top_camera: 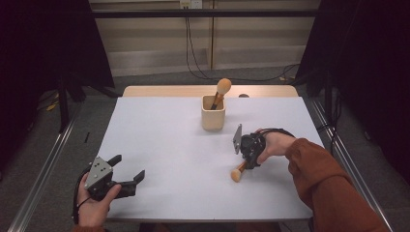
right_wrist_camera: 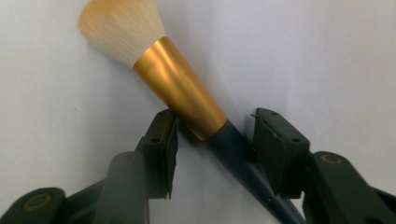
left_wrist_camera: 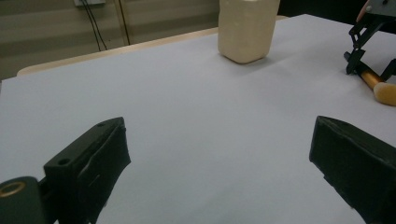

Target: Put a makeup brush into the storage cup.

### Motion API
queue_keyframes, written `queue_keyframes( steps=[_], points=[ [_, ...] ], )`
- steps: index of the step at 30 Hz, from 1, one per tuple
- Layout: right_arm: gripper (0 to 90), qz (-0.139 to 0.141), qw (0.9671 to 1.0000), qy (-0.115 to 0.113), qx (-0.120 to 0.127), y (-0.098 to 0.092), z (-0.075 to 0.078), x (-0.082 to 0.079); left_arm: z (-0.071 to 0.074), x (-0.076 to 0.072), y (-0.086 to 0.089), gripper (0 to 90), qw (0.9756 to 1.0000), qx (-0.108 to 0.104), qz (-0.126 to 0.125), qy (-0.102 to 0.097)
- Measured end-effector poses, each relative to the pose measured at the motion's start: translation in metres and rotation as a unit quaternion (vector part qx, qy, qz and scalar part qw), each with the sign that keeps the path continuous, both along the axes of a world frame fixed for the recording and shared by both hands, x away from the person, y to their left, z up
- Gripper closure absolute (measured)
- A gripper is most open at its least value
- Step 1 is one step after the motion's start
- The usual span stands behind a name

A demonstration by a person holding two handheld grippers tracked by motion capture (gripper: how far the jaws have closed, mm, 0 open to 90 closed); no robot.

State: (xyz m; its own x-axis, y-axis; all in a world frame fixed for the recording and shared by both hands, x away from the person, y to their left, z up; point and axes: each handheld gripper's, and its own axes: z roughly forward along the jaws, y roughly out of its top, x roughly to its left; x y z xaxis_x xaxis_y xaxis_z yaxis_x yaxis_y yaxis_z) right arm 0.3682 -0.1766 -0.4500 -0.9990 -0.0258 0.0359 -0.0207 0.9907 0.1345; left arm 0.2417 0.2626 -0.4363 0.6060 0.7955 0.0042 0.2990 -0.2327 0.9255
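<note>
A makeup brush (right_wrist_camera: 187,100) lies flat on the white table (top_camera: 159,145), in front of the beige holder cup (top_camera: 213,112) and a little to its right, its bristle head pointing toward the person. A second brush (top_camera: 222,90) already stands head-up in that cup.

The right gripper (right_wrist_camera: 212,140) straddles the lying brush where the gold ferrule meets the dark handle. Its jaws are partly closed: the left pad seems to touch the ferrule's end, while a gap shows between the right pad and the handle, so the brush is bracketed rather than firmly clamped. The left gripper (left_wrist_camera: 219,158) rests well to the left of the cup near the table's front edge, jaws spread wide with nothing between them.

The main risk is the grip point. The ferrule is tapered and smooth, so closing pads could squeeze the brush forward out of the jaws or roll it across the table. The brush also crosses the jaws at a slant, which could make it pivot when lifted. A tilted brush might then strike the cup's rim, tip the cup, or knock the standing brush.
</note>
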Motion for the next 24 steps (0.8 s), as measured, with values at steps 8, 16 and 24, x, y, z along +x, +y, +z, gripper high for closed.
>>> queue_keyframes(
  steps=[8,16,24],
  points=[
    [69.0,0.005,1.0,0.005,-0.003,0.0005,0.0014,-0.0025,0.0001,-0.0001,-0.0002,4.6,1.0,0.001,0.001,0.0],
    [75.2,-0.008,0.9998,0.008,-0.015,0.003,0.0019,-0.0017,-0.0001,0.0,0.0,4.6,1.0,0.001,0.0,0.001],
    [75.3,-0.037,0.999,0.019,-0.018,0.0034,0.0025,0.0013,-0.0001,0.0002,-0.0002,4.6,1.0,0.001,0.001,0.002]
  ],
)
